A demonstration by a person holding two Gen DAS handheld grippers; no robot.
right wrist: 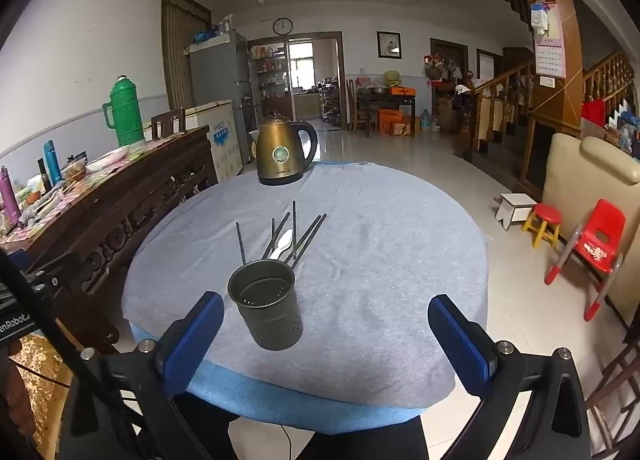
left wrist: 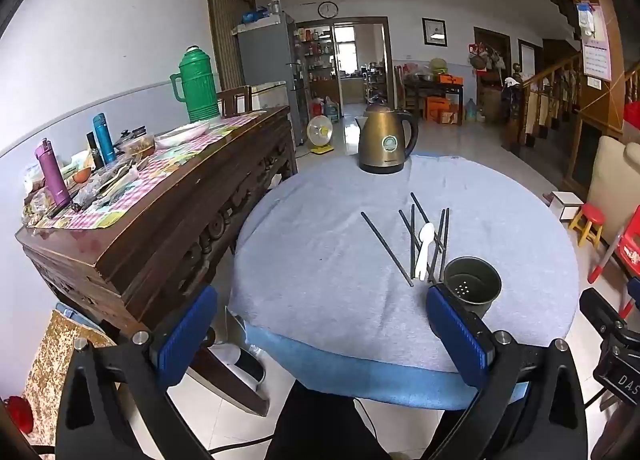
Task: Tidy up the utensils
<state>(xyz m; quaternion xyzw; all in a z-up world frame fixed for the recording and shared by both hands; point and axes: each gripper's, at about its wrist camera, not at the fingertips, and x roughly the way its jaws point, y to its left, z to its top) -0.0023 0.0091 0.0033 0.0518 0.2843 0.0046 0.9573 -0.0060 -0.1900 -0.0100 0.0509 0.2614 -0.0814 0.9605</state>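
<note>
My left fingers [left wrist: 320, 334] spread, empty; right fingers [right wrist: 326, 334] spread, empty. On surface [right wrist: 380, 260]: cup [right wrist: 266, 304], chopsticks [right wrist: 304, 238], white spoon [right wrist: 283, 243], kettle [right wrist: 282, 152].

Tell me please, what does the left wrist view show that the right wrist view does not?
Only the left wrist view shows the small yellow fan on the floor, and the open left tongs.

Only the right wrist view shows the red child's chair and the open right tongs.

Both show the round table, kettle, empty metal holder, black chopsticks, white spoon and green thermos.
</note>
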